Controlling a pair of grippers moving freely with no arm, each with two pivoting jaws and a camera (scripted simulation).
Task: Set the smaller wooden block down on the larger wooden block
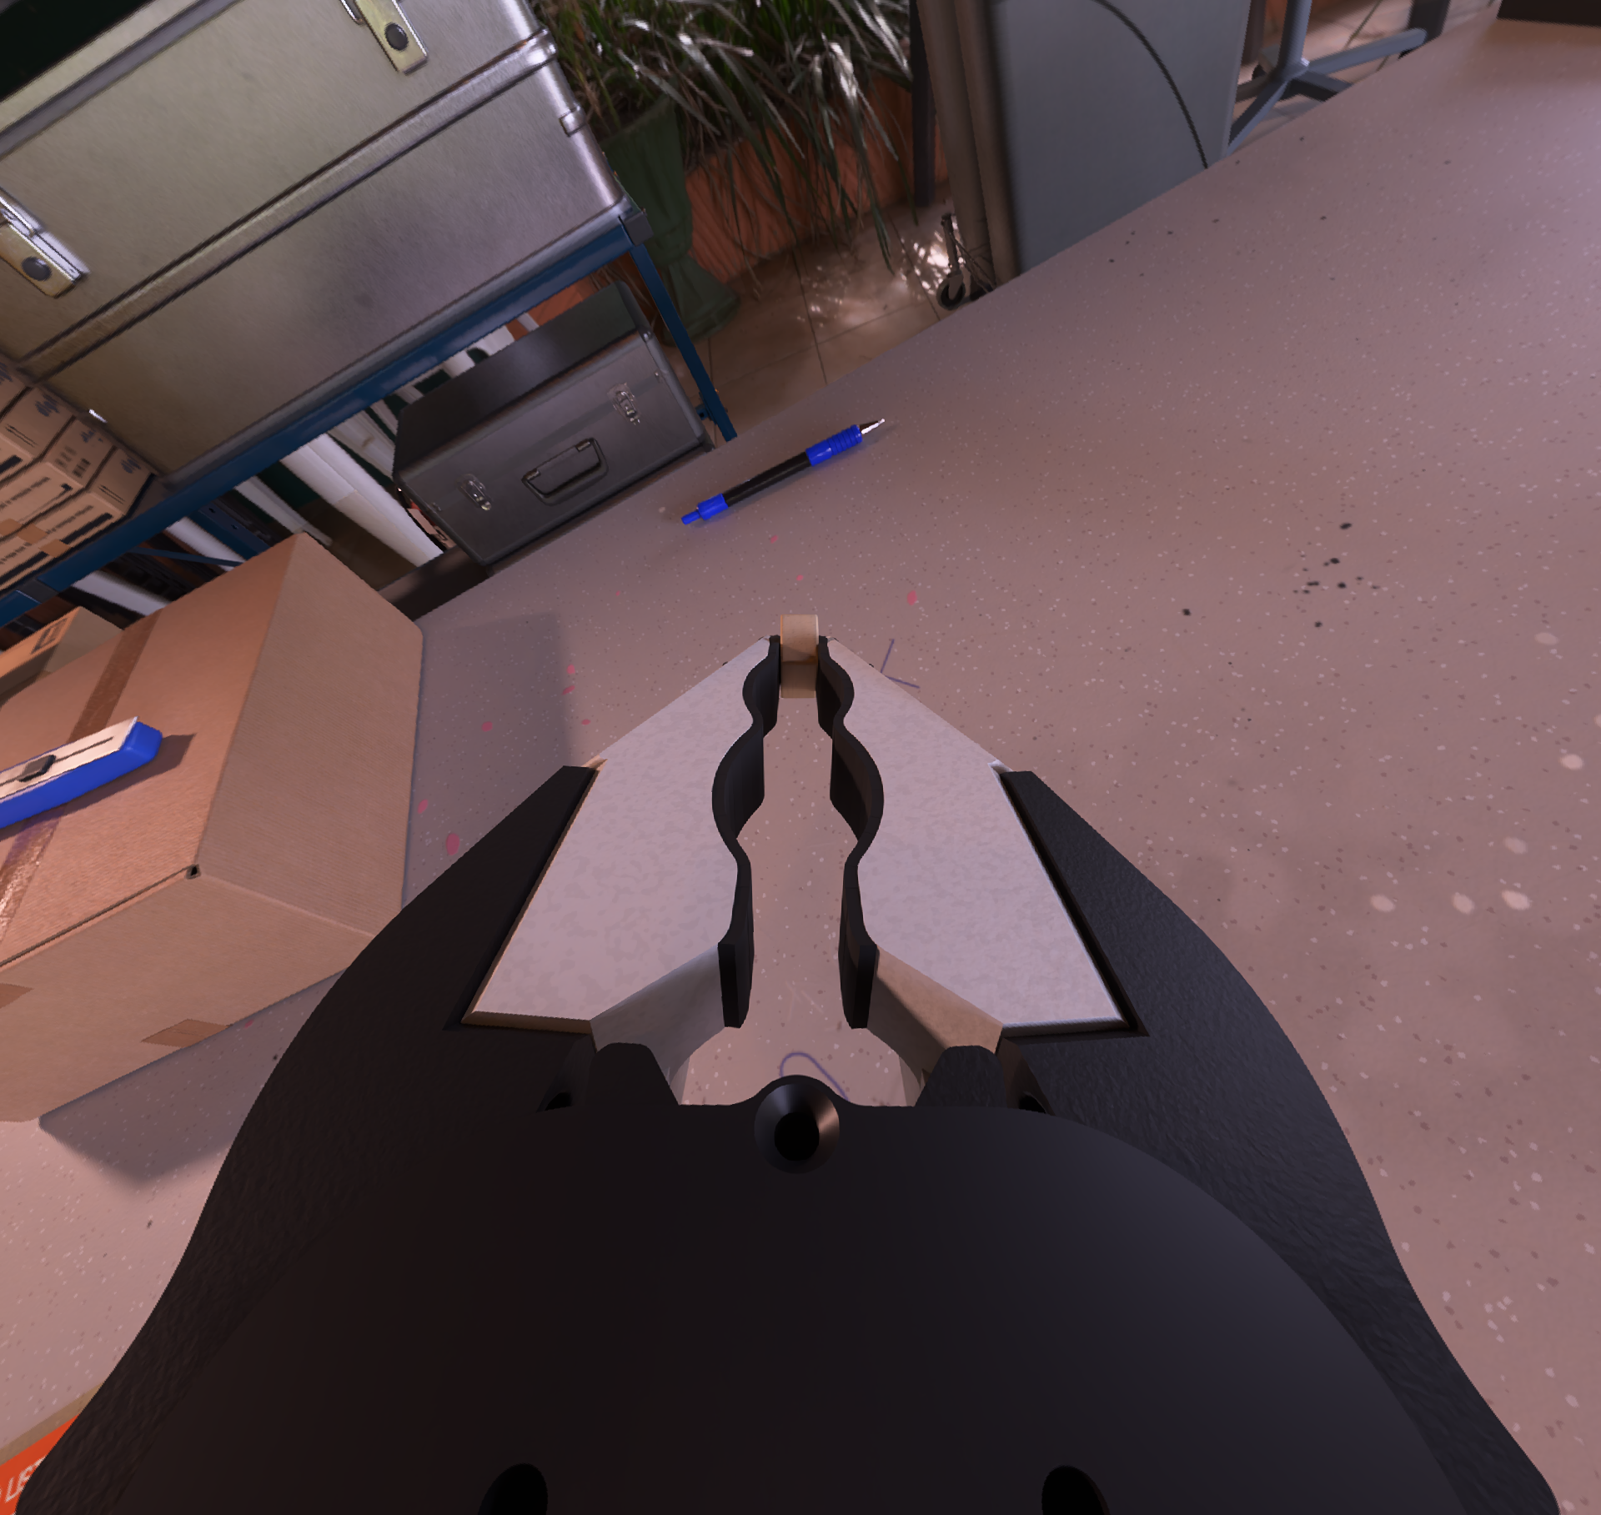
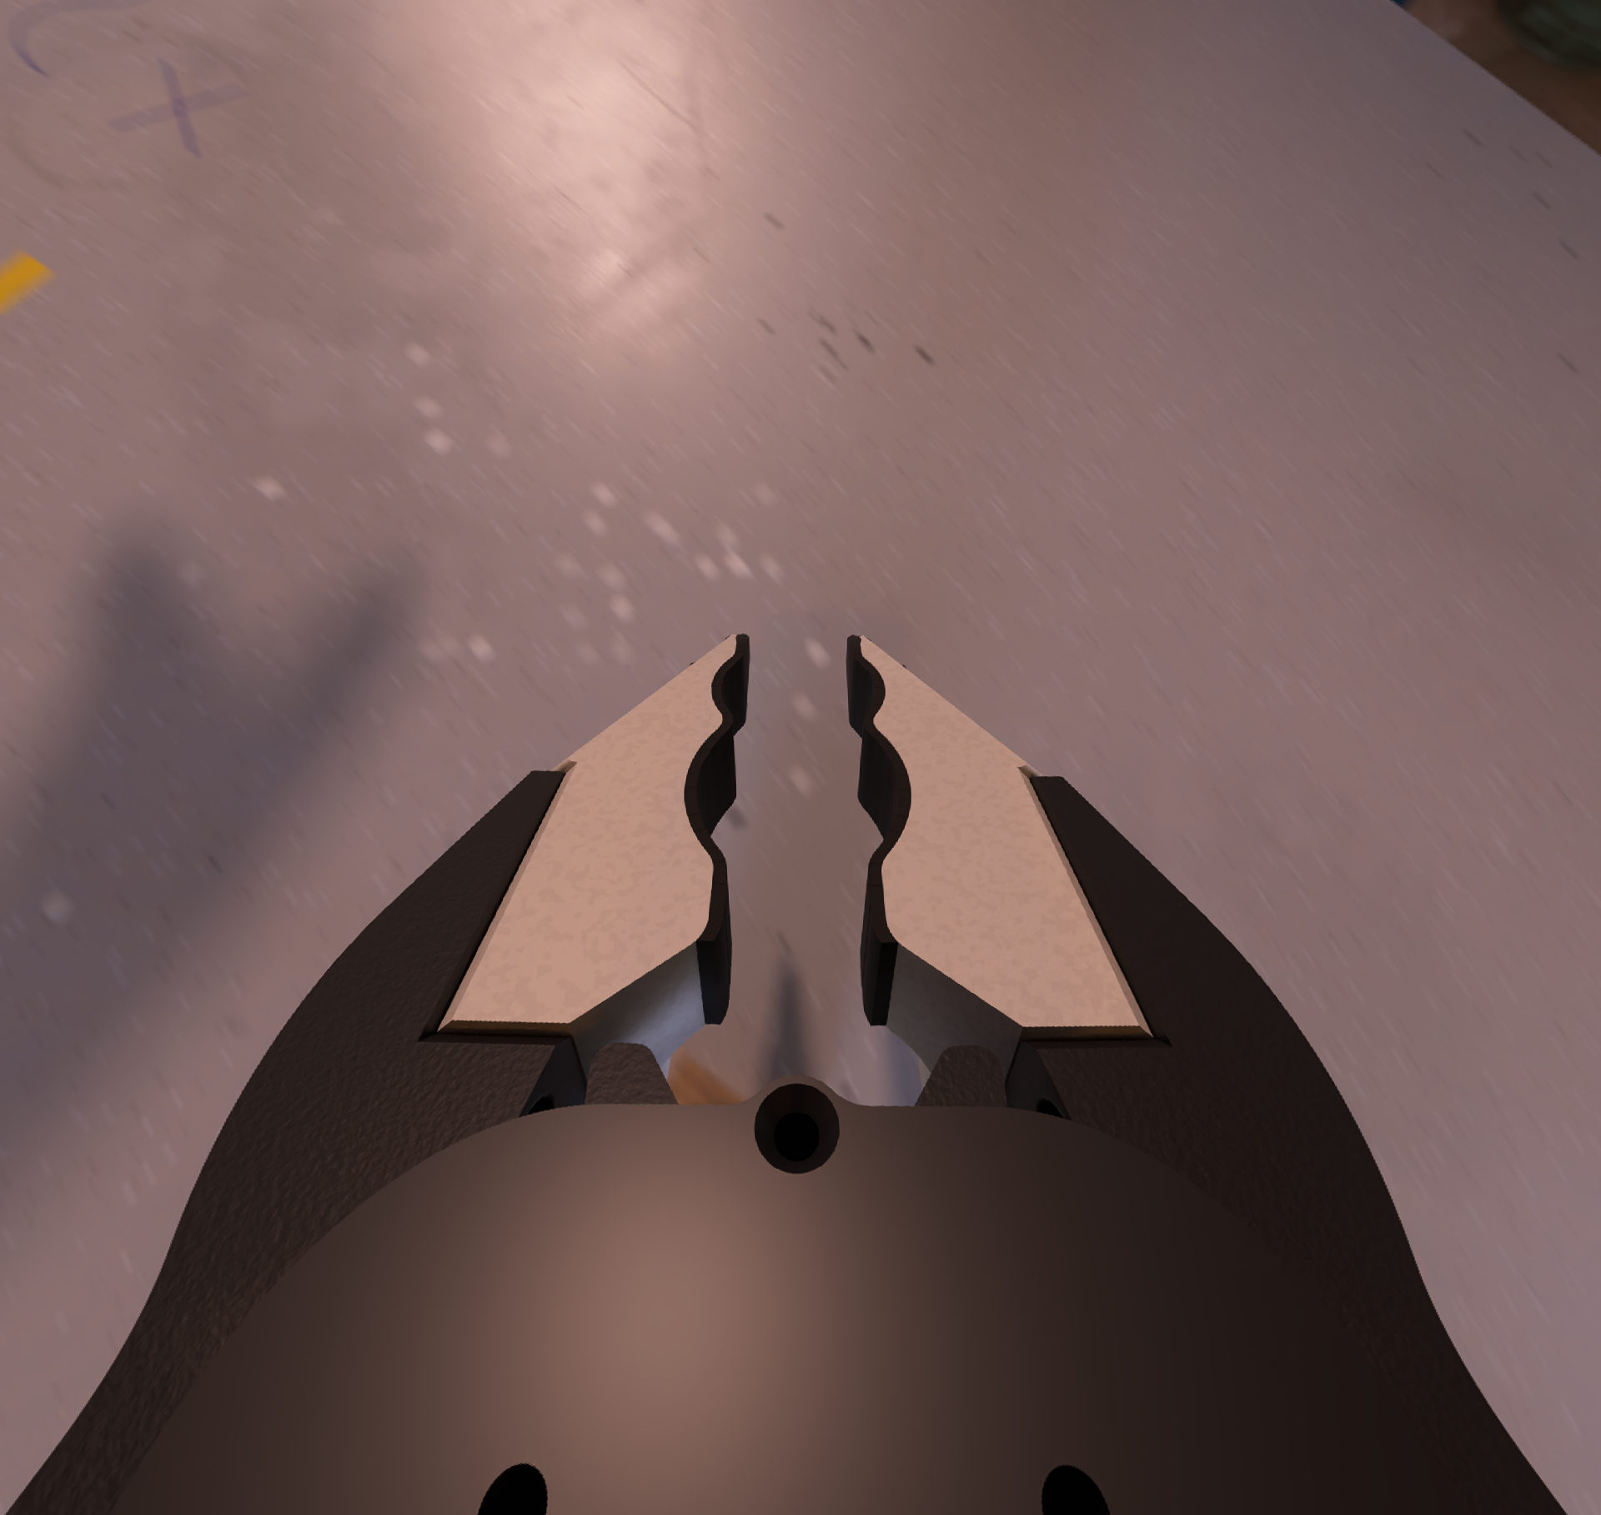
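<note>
In the left wrist view my left gripper [image 1: 798, 650] is shut on a small pale wooden block [image 1: 798, 661], pinched between its fingertips and held above the speckled table [image 1: 1213, 607]. In the right wrist view my right gripper [image 2: 798, 650] is open and empty, with a narrow gap between its fingers, over the bare table [image 2: 1126, 434]. The larger wooden block is not in either view.
A blue and black pen [image 1: 780, 473] lies on the table beyond the left gripper. A cardboard box [image 1: 199, 798] with a blue utility knife [image 1: 69, 767] on top stands at the left. Metal cases [image 1: 260, 157] on a shelf and plants stand past the table edge. A yellow mark [image 2: 19, 278] shows at the left.
</note>
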